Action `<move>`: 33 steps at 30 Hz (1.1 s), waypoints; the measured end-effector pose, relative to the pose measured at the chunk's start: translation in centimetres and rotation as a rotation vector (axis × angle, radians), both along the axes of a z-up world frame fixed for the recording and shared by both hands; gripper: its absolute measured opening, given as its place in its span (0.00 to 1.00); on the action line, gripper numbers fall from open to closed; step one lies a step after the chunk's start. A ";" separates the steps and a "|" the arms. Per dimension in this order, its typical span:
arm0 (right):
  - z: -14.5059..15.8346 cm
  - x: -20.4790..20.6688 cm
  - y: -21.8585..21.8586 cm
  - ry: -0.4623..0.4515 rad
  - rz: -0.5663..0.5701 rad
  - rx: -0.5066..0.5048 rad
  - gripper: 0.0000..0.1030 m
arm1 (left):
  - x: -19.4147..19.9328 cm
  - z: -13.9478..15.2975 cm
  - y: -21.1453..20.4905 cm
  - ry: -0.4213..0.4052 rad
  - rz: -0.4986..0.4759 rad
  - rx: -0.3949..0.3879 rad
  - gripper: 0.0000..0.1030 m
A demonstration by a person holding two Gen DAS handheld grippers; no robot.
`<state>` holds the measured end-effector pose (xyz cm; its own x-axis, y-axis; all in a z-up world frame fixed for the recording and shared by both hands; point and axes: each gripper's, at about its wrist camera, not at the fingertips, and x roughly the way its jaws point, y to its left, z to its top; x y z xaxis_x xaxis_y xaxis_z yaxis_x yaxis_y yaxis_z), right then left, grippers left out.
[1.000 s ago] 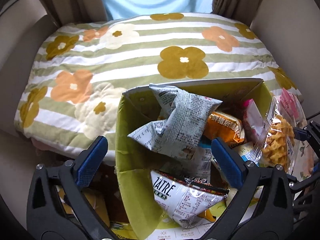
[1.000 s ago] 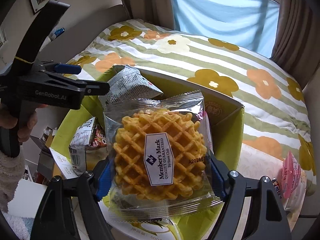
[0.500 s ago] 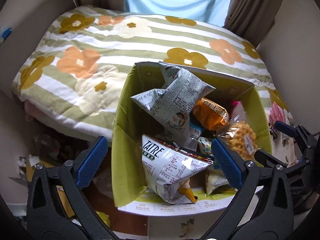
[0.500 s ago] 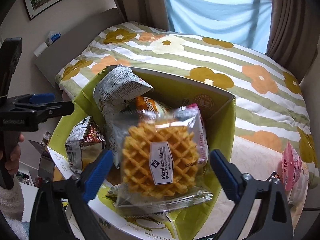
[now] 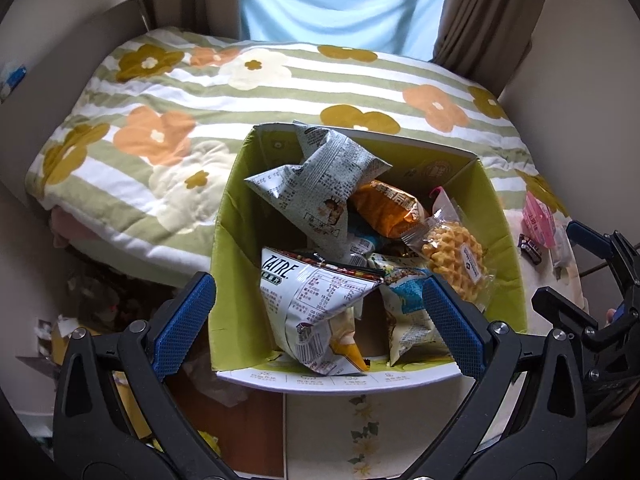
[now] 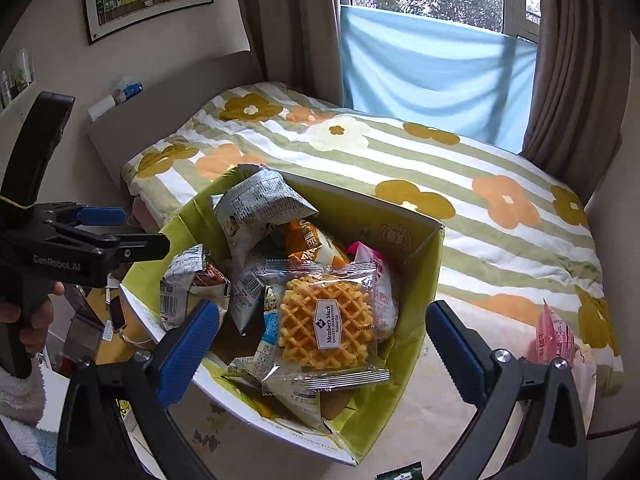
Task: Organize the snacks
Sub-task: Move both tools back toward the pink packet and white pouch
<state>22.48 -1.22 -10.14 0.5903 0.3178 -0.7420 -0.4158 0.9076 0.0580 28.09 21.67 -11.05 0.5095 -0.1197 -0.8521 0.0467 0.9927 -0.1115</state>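
From my left wrist: my left gripper [image 5: 320, 326] hangs over the green box [image 5: 228, 248], jaws spread wide, nothing between the pads. The box is crammed. On top, one grey newsprint-patterned bag [image 5: 320, 176]; below it, one white bag lettered TATRE [image 5: 316, 304]; one orange packet [image 5: 388, 210]; and the waffle packet [image 5: 454, 260] leaning against the right inner wall, clear of any gripper. A blue-and-white packet [image 5: 408, 312] sits partly behind my right finger, and more wrappers beneath are too buried to count. The box's near flap is cut by my fingers. Off to the right on the bed, a pink packet [image 5: 538, 216] and a small dark one [image 5: 530, 246], both tiny. My right gripper shows only as black arms at the right edge.

Now the right wrist: my right gripper [image 6: 320, 344] has just been opening and its jaws stand at full spread, empty; the waffle packet [image 6: 326, 320] lies below in the box [image 6: 424, 280], label up, on top of the pile. One waffle in it, I count. The grey bag [image 6: 260, 204] pokes above the rim; the orange packet [image 6: 310, 240] is half covered. The pink packet [image 6: 554, 338] lies on the flowered quilt [image 6: 460, 168]. My left gripper [image 6: 104, 228] comes in from the left, hand [image 6: 24, 320] on its grip. A green wrapper at the bottom edge is cut off.
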 end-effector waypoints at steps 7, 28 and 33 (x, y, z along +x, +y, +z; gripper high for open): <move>0.5 -2.3 -2.1 -0.002 -0.095 -0.051 1.00 | -0.8 0.2 -2.5 -0.003 -0.064 -0.012 0.99; -0.6 -5.5 -21.9 0.005 -0.381 -0.034 1.00 | 0.4 0.5 -23.5 0.005 -0.246 -0.085 0.99; -2.2 -4.6 -27.1 0.028 -0.403 -0.059 1.00 | 2.4 -0.7 -30.8 0.035 -0.291 -0.105 0.99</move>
